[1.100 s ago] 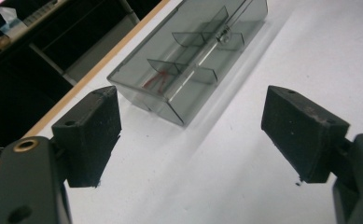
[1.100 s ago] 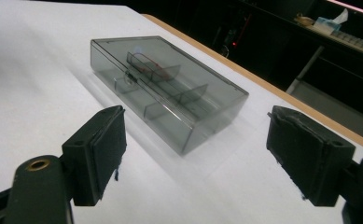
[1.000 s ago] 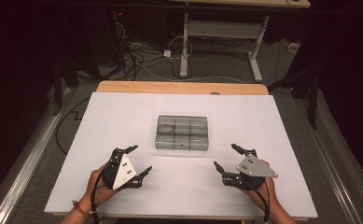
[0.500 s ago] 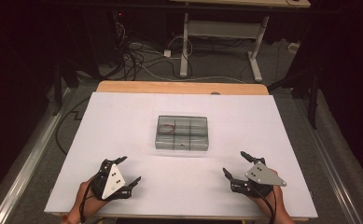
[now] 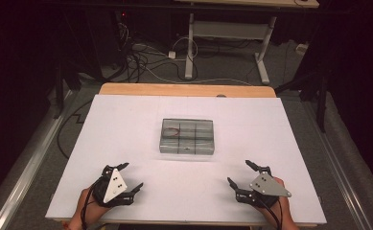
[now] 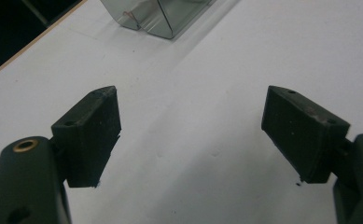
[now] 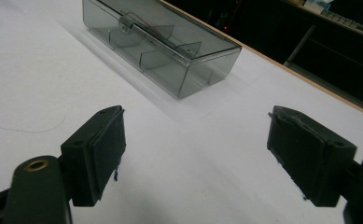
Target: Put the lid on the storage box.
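Observation:
A clear grey plastic box [image 5: 187,136] with a closed lid and several compartments sits in the middle of the white table [image 5: 126,124]. A thin reddish loop lies in its far left compartment. The box's corner shows at the top of the left gripper view [image 6: 156,16], and its long side in the right gripper view [image 7: 160,44]. My left gripper [image 5: 129,178] rests near the front left edge, jaws wide apart and empty [image 6: 191,135]. My right gripper [image 5: 244,173] is near the front right edge, also open with nothing between its jaws [image 7: 195,154].
The white sheet covers a wooden tabletop whose bare strip [image 5: 184,89] shows along the far edge. Beyond it are cables [image 5: 141,57] on the floor and a white desk frame [image 5: 227,33]. A metal rail [image 5: 26,167] runs along the left side.
Both grippers have drawn back toward the front edge of the table, away from the box. Their jaws stay open. The box has not moved.

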Demonstrator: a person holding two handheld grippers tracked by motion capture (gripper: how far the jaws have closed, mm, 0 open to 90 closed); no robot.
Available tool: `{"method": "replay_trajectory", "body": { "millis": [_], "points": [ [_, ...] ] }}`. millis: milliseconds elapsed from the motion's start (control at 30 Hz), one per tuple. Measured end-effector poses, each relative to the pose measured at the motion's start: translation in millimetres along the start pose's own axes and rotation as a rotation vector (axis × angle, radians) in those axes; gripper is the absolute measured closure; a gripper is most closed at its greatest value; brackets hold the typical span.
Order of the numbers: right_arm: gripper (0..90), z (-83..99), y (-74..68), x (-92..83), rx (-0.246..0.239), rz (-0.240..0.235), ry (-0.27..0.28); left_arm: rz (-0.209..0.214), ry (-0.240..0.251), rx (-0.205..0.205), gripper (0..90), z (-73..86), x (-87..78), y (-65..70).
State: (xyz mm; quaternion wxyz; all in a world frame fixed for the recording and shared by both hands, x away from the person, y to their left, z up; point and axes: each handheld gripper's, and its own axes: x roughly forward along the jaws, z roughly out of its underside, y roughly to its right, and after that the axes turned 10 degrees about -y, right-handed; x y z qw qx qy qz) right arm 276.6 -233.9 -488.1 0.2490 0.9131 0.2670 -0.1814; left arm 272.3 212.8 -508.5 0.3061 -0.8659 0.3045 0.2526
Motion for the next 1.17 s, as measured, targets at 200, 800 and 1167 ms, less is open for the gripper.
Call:
{"method": "replay_trajectory", "body": {
  "millis": [200,800,1167],
  "points": [
    [19.7,-1.3,-5.1,-0.8,-0.016,-0.008,0.002,0.002,0.005,-0.001,19.2,-1.8,-2.1,-1.0],
    [19.8,-1.1,-4.4,-2.8,-0.026,0.009,0.015,0.002,-0.009,-0.007,19.2,-1.3,-1.2,-5.0],
    [19.8,-0.4,-3.6,-3.2,-0.025,0.012,0.014,0.002,-0.016,-0.005,19.1,-3.5,0.6,-6.5]
  ]
}}
